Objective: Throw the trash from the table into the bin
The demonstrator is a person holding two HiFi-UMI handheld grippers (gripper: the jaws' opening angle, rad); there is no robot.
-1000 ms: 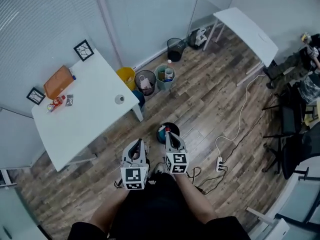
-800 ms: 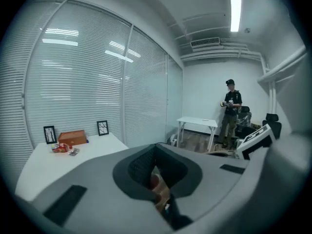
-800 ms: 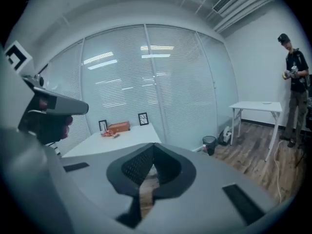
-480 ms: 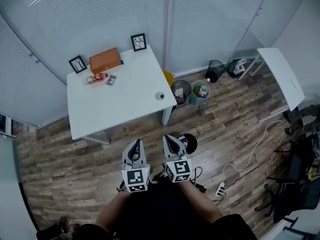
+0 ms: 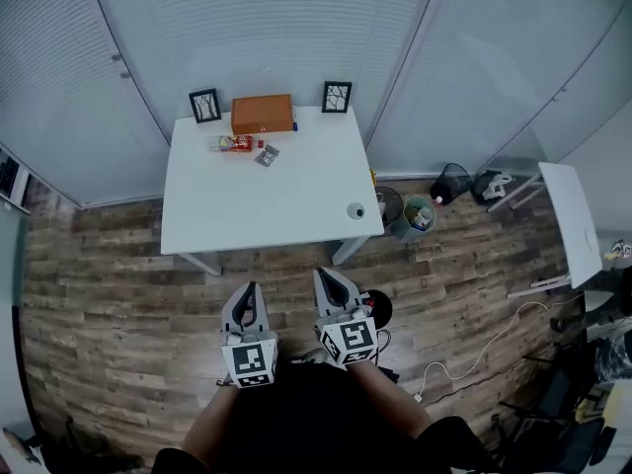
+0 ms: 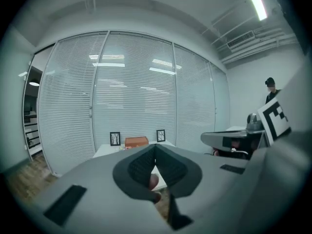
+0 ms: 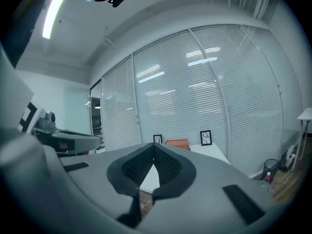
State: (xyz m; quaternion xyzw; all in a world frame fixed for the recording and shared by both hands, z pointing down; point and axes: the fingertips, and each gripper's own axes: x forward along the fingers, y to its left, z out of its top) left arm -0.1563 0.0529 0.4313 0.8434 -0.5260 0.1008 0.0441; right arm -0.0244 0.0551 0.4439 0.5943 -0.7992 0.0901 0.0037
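A person stands facing a white table, a claw in each hand held out almost level. Neither has reached the table, and a strip of wooden floor lies between.

The left claw is closed, its tips meeting. A small pinkish shape shows behind them, and I cannot tell what it is. The right claw is closed too, with nothing in it.

The trash lies near the table's far edge. A red wrapper sits at 12 o'clock from the left claw and about 11 o'clock from the right, so the left hand looks better placed. Its long axis runs 9 to 3. A grey packet lies just beside it at 4 o'clock. A small roll sits apart, by the near right corner.

Behind the trash stand an orange box and two framed pictures. A teal bin stands on the floor at 3 o'clock from the table, and a black bin sits just beside the right claw.

No brand or writing is readable. The claws' cubes carry only black-and-white squares.
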